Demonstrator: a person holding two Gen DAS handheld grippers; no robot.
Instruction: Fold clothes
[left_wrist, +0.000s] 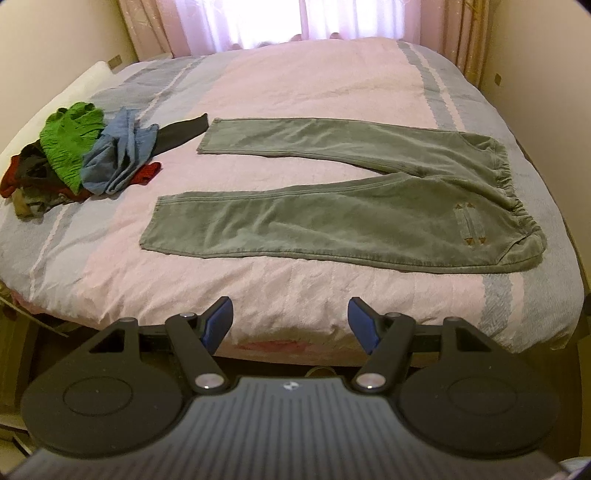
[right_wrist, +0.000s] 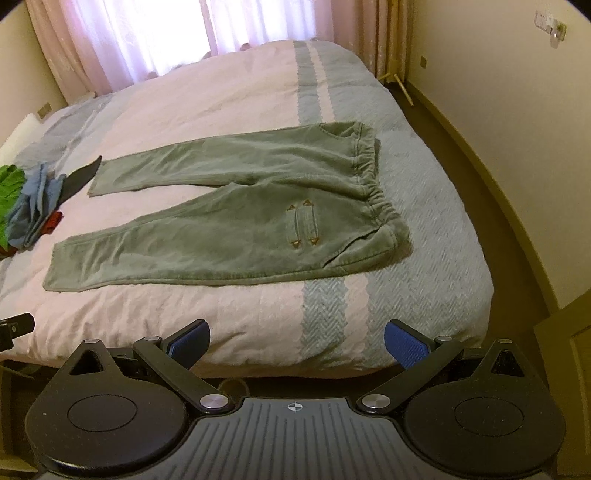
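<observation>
the left gripper (left_wrist: 291, 325) hangs over the near edge of the bed (left_wrist: 258, 295), its blue-padded fingers (left_wrist: 218, 325) spread wide with nothing between them. the right gripper (right_wrist: 297, 349) sits the same way, fingers (right_wrist: 404, 343) wide and empty. ahead of both pairs of fingers, well apart from them, green trousers (left_wrist: 332, 221) lie flat on the striped cover, legs splayed toward the left, waistband to the right. further off to the left of the fingers is a heap of clothes (left_wrist: 74, 158), green, blue, red, perhaps more underneath. curtains (left_wrist: 258, 22) glow behind the bed.
</observation>
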